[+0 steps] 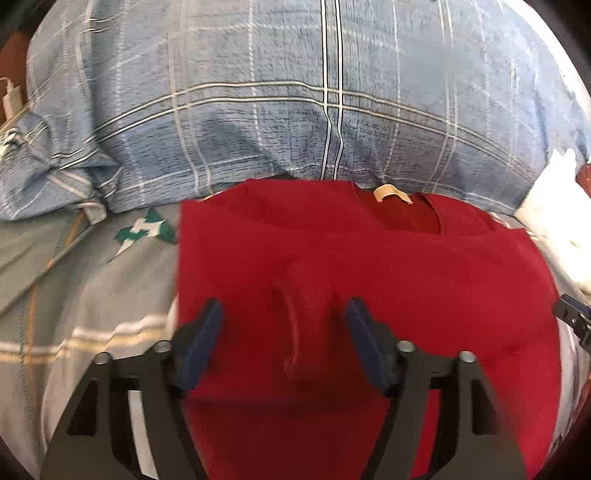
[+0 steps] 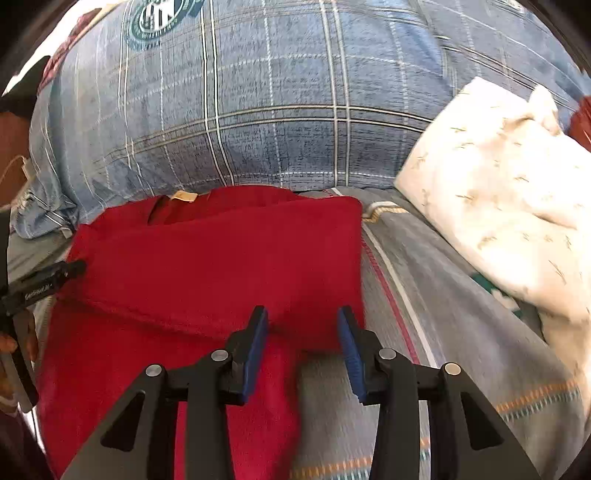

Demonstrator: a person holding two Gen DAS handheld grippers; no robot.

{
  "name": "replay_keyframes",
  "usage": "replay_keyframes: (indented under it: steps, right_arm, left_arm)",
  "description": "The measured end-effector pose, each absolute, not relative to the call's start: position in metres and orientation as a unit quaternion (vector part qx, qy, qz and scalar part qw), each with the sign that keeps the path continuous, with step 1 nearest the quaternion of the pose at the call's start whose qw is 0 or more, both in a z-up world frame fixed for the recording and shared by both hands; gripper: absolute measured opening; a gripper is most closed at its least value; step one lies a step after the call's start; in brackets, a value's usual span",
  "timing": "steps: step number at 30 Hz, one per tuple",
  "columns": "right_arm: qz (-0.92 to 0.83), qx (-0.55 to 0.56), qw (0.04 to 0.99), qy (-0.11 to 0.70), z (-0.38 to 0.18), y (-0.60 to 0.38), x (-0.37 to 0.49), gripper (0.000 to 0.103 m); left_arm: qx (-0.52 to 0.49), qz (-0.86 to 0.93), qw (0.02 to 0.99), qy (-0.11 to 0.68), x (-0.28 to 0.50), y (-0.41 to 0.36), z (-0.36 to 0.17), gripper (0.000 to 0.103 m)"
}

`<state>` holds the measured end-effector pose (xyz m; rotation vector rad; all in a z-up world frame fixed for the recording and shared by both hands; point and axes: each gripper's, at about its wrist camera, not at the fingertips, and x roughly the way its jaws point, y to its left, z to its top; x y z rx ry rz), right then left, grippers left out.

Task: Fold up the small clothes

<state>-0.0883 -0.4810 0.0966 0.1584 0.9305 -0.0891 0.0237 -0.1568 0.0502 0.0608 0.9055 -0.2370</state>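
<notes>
Only the right view shows the soft white cloth [image 2: 506, 206]. Left gripper [image 1: 284, 343] and right gripper [image 2: 303, 345] gape empty over the fuzzy red shirt [image 1: 369, 266].

A big blue plaid pillow [image 1: 277, 110] fills the far end of the bed, puffed up, crossed by white and dark lines. On its upper left corner, from the right wrist view, there's a round green-and-white crest [image 2: 159, 18]. In front of the pillow spreads a grey bedsheet [image 1: 74, 295] with orange and white stripes and a small teal zigzag mark [image 1: 146, 229] just below the pillow's left corner. Right of the pillow, leaning against it, lies a white cloth bundle [image 2: 498, 192] with faint little sprigs printed on it. Left of the pillow, at the edge, a white charger plug [image 1: 11, 99] with its cable.
</notes>
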Motion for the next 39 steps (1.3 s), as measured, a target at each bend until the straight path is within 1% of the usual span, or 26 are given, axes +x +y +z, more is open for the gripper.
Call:
replay_keyframes:
  steps: [2, 3, 5, 11, 17, 26, 28, 31, 34, 37, 39]
  right_arm:
    - [-0.046, 0.074, 0.889, 0.45, 0.1, -0.481, -0.099, 0.042]
    - [-0.042, 0.078, 0.887, 0.453, 0.101, -0.482, -0.105, 0.046]
    - [-0.021, 0.097, 0.882, 0.461, 0.1, -0.481, -0.12, 0.05]
    - [0.008, 0.115, 0.865, 0.487, 0.088, -0.473, -0.154, 0.05]
    - [0.034, 0.145, 0.851, 0.503, 0.08, -0.464, -0.186, 0.05]
    - [0.108, 0.132, 0.828, 0.534, 0.074, -0.433, -0.234, 0.052]
    - [0.123, 0.143, 0.82, 0.541, 0.073, -0.43, -0.242, 0.052]
    - [0.155, 0.17, 0.808, 0.542, 0.07, -0.429, -0.255, 0.052]
    - [0.187, 0.224, 0.793, 0.535, 0.061, -0.433, -0.261, 0.052]
    - [0.202, 0.296, 0.782, 0.51, 0.051, -0.443, -0.258, 0.057]
    - [0.228, 0.341, 0.767, 0.492, 0.043, -0.445, -0.254, 0.062]
  left_arm:
    - [0.026, -0.118, 0.892, 0.436, 0.009, -0.146, 0.054, 0.073]
    - [0.025, -0.12, 0.89, 0.439, 0.001, -0.141, 0.055, 0.073]
    - [0.022, -0.125, 0.887, 0.444, -0.011, -0.133, 0.057, 0.073]
    - [0.01, -0.138, 0.877, 0.46, -0.062, -0.103, 0.056, 0.073]
    - [0.002, -0.142, 0.87, 0.473, -0.095, -0.081, 0.056, 0.074]
    - [0.008, -0.162, 0.853, 0.495, -0.152, -0.068, 0.047, 0.074]
    - [0.009, -0.166, 0.85, 0.501, -0.161, -0.067, 0.045, 0.074]
    - [0.012, -0.171, 0.844, 0.508, -0.174, -0.064, 0.041, 0.074]
    - [0.012, -0.174, 0.839, 0.515, -0.182, -0.062, 0.037, 0.074]
    - [0.007, -0.168, 0.837, 0.521, -0.184, -0.059, 0.033, 0.073]
    - [0.0, -0.165, 0.838, 0.52, -0.184, -0.058, 0.033, 0.073]
